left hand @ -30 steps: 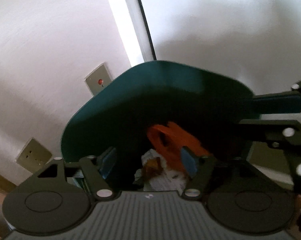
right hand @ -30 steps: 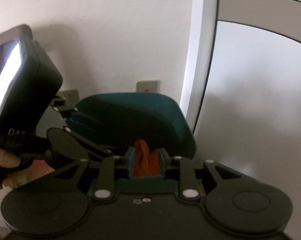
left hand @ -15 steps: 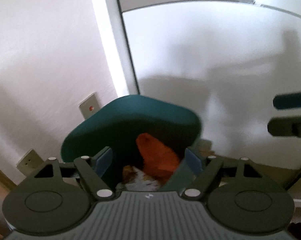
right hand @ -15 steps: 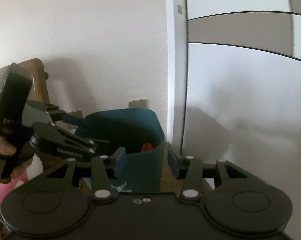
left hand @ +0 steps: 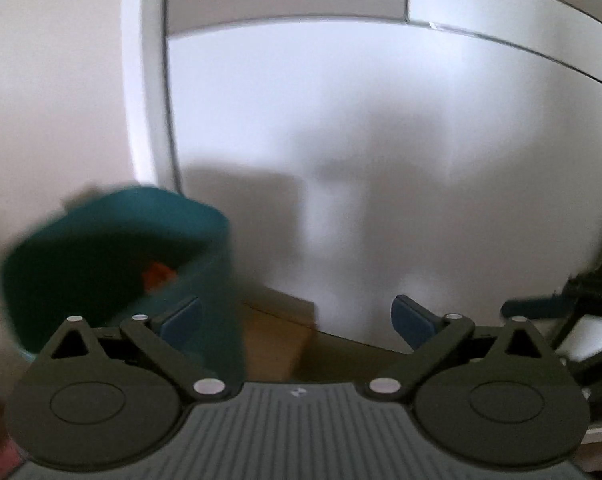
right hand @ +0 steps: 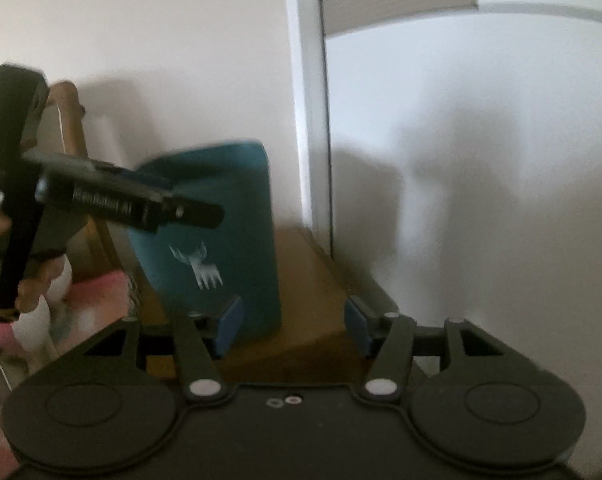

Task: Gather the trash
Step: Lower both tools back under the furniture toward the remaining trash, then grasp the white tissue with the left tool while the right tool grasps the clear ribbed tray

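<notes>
White wall and door behind; teal bin (right hand: 221, 236) on the wooden floor (right hand: 301, 320) holds orange trash (left hand: 159, 274). Left gripper (left hand: 297, 318) and right gripper (right hand: 293, 328) have just been opening, now spread and empty; deposit looks done; further trash unseen.

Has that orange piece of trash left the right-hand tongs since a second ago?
Yes. The right tongs have just been opening and hold nothing; the orange trash now lies inside the teal bin by the white door frame.

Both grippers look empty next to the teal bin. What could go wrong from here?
1. The left gripper and right gripper, jaws just opened with nothing between them, sit close to the teal bin; a stray swing could tip it and spill the orange trash.
2. The grippers are close together and might collide.
</notes>
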Demonstrator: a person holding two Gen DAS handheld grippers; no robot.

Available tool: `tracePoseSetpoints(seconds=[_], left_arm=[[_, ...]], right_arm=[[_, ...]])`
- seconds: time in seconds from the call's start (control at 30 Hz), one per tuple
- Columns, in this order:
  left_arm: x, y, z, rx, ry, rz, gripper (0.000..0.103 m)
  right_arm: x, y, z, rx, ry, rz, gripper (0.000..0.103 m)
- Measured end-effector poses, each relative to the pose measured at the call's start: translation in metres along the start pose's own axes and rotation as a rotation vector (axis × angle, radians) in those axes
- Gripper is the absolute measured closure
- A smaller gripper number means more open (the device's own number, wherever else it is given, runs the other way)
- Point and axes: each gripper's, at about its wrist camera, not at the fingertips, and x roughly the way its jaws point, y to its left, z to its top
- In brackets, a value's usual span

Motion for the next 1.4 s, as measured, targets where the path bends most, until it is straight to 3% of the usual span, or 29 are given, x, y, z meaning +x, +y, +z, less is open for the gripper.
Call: tracePoseSetpoints(seconds=[0.13,0.27,0.47,0.6,0.9,1.0,1.2,1.4], left_arm=[[0.052,-0.019,-0.027,-0.046,0.050,-0.026,0.001],[0.114,-0.035,-0.058,-0.112,0.161,-0.046,0.001],[0.221,-0.057,-0.115,-0.166,0.323,-0.057,0.001],[0.301,-0.059,-0.163,-0.240,0.484,-0.060,0.001],[0.458,-0.062,-0.274,-0.308,0.738,-0.021,0.001],[0.495,-0.063,-0.304,-0.297,0.802,0.004,0.001],[0.566,-0.060,-0.359,-0.302,0.941,-0.016,0.001],[0.619,-0.052,-0.404,-0.362,1.025,-0.002,0.001]], right_arm=[[0.014,-0.026,-0.051,0.028,0.069,-0.018,0.046],[0.038,-0.055,-0.100,0.072,0.142,-0.036,0.046],[0.103,-0.092,-0.178,0.063,0.328,-0.090,0.046],[0.148,-0.111,-0.226,0.064,0.422,-0.064,0.046],[0.262,-0.139,-0.320,0.015,0.623,0.028,0.046],[0.293,-0.148,-0.348,-0.014,0.664,0.060,0.046],[0.348,-0.158,-0.393,-0.081,0.736,0.100,0.046],[0.383,-0.161,-0.427,-0.131,0.776,0.117,0.046]])
